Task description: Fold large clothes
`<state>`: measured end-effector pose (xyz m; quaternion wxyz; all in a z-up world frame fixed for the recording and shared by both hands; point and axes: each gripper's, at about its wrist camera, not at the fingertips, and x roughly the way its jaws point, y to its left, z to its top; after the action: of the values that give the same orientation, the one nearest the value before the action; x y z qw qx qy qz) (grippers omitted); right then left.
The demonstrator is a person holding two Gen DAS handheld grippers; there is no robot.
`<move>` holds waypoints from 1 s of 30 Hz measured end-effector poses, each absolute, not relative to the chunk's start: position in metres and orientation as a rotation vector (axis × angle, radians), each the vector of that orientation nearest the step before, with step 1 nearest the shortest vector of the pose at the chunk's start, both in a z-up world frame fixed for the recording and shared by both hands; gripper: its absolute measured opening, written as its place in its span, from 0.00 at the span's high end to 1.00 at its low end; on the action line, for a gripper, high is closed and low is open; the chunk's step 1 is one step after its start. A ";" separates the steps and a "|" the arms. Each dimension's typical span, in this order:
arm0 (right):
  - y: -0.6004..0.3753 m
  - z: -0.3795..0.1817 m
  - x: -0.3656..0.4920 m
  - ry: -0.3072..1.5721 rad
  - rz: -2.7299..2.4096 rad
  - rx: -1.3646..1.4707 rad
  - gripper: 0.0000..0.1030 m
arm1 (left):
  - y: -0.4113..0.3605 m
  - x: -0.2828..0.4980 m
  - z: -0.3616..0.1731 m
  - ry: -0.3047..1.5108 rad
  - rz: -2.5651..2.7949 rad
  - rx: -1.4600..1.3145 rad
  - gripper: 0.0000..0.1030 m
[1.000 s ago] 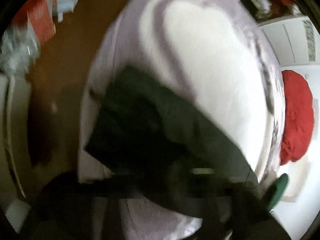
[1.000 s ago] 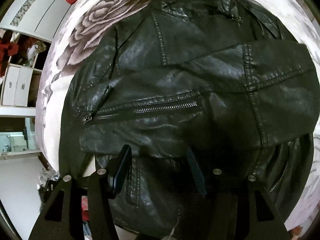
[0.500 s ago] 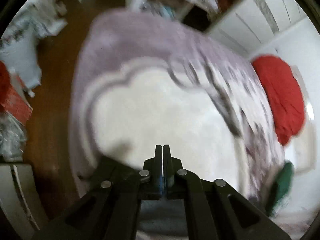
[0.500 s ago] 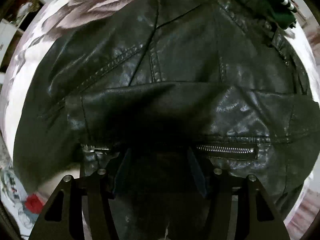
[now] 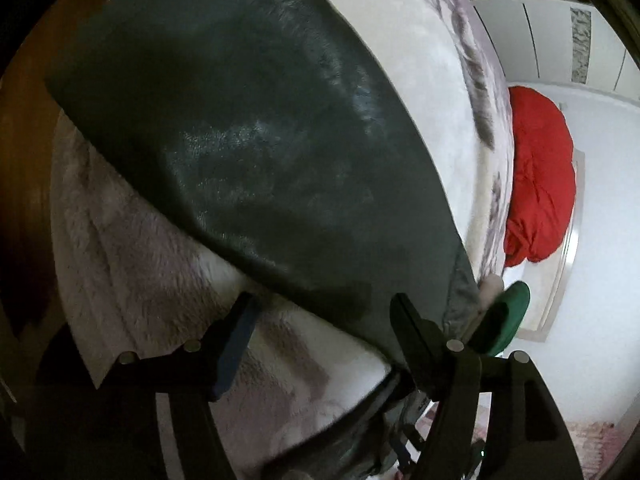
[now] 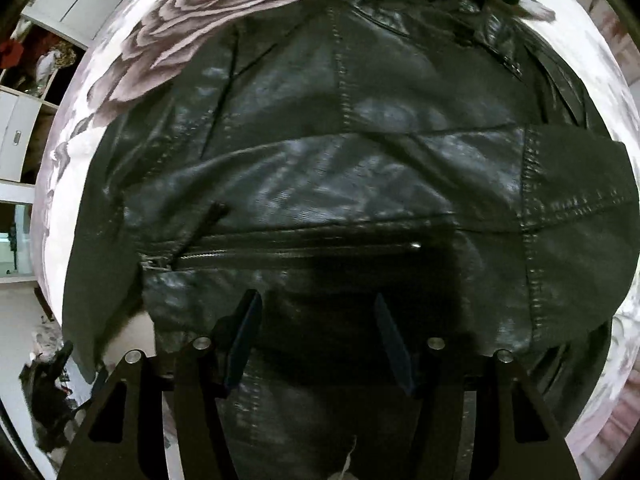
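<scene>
The black leather jacket [image 6: 344, 184] lies spread on the rose-printed plush blanket [image 6: 192, 12] that covers the bed, its front up, with one sleeve [image 6: 552, 216] already folded across the chest, so the fold looks partly done.

Starting from the left side: the left gripper [image 5: 324, 320] hangs with its jaws wide apart and nothing between them. Just ahead of the jaws, a broad flat panel of the jacket [image 5: 248, 128] slants away across the blanket. The jacket's edge runs right past the right-hand finger [image 5: 416, 332], while the left-hand finger [image 5: 236, 340] sits over bare blanket. My guess is it is lined up there to take that edge for the next fold. Off beyond the right-hand finger, a red cushion [image 5: 536, 176] rests at the head of the bed, and a green cloth [image 5: 508, 316] peeks in close beside it.

Over to the right: the right gripper [image 6: 316, 332] also stands open and empty, poised directly above the lower front of the jacket. A zipped pocket [image 6: 280, 250] runs crosswise just ahead of its fingertips. Both jaws hover over leather, seemingly ready to pinch the hem.
</scene>
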<state>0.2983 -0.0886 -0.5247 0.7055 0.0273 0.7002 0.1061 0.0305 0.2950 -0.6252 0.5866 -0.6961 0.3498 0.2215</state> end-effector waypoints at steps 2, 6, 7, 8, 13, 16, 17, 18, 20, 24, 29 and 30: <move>-0.091 -0.524 0.296 1.548 0.247 0.053 0.41 | 0.299 0.032 -0.629 0.797 0.547 -1.627 0.35; -0.092 -0.522 0.292 1.518 0.250 0.041 0.41 | 0.310 0.040 -0.623 0.735 0.676 -1.633 0.34; -0.089 -0.520 0.291 1.495 0.239 0.021 0.41 | 0.311 0.043 -0.617 0.706 0.709 -1.601 0.35; -0.086 -0.517 0.290 1.462 0.220 -0.012 0.41 | 0.314 0.044 -0.612 0.687 0.734 -1.567 0.36; -0.077 -0.520 0.291 1.439 0.117 -0.137 0.41 | 0.324 0.072 -0.591 0.656 0.854 -1.368 0.94; -0.076 -0.523 0.294 1.433 0.057 -0.216 0.41 | 0.327 0.091 -0.566 0.662 0.855 -1.193 0.96; -0.076 -0.522 0.295 1.419 0.041 -0.250 0.41 | 0.322 0.104 -0.546 0.674 0.841 -1.063 0.96; -0.075 -0.521 0.295 1.397 0.025 -0.298 0.41 | 0.311 0.118 -0.522 0.686 0.810 -0.898 0.96; -0.078 -0.516 0.296 1.369 0.014 -0.329 0.41 | 0.280 0.144 -0.483 0.711 0.720 -0.635 0.96; -0.116 -0.503 0.297 1.384 -0.021 -0.228 0.41 | 0.211 0.189 -0.428 0.739 0.483 -0.382 0.97; -0.206 -0.483 0.290 1.436 -0.113 0.005 0.41 | 0.073 0.245 -0.381 0.775 0.104 -0.205 0.98; -0.231 -0.478 0.286 1.439 -0.141 0.052 0.41 | 0.040 0.254 -0.379 0.786 0.023 -0.185 0.98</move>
<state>0.2859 -0.2309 -0.4781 0.7496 0.0237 0.6583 -0.0645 0.2536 0.0399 -0.3792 0.9194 -0.0902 0.3826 0.0114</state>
